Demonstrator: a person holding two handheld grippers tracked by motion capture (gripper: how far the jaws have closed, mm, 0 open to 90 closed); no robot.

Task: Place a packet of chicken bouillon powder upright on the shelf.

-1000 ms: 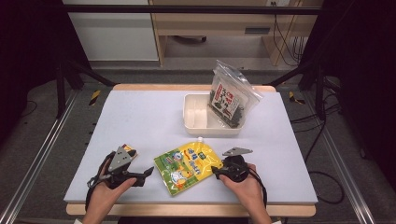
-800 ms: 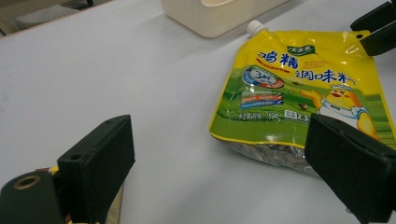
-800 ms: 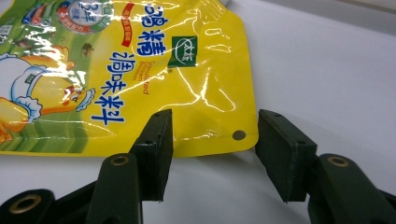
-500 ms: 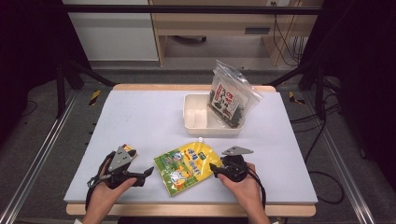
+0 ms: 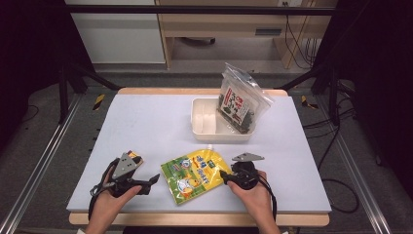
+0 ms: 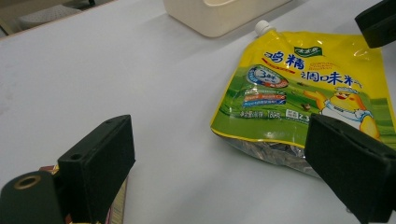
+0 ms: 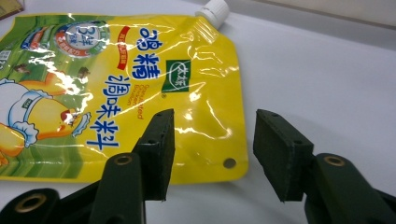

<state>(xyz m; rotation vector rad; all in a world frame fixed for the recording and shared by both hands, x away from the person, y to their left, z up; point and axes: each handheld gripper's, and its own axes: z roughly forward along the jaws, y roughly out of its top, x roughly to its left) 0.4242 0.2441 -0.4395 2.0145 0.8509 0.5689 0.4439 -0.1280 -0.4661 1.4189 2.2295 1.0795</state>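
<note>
A yellow spouted pouch (image 5: 192, 174) with a cartoon chick lies flat near the table's front edge, between my two grippers. My left gripper (image 5: 152, 181) rests to its left, jaws spread wide, and the pouch (image 6: 299, 93) sits ahead of it and apart. My right gripper (image 5: 225, 176) is at the pouch's right corner. In the right gripper view the pouch (image 7: 116, 84) lies flat under my right gripper (image 7: 215, 144), whose jaws stand half apart over that corner. The pads do not press on it. Its white cap (image 7: 212, 10) points away.
A cream tray (image 5: 207, 127) stands at the back middle, with a clear bag of dark seaweed (image 5: 241, 105) leaning in its right half. A small packet (image 5: 135, 159) lies under the left gripper. The tray's wall (image 6: 219, 11) shows beyond the pouch.
</note>
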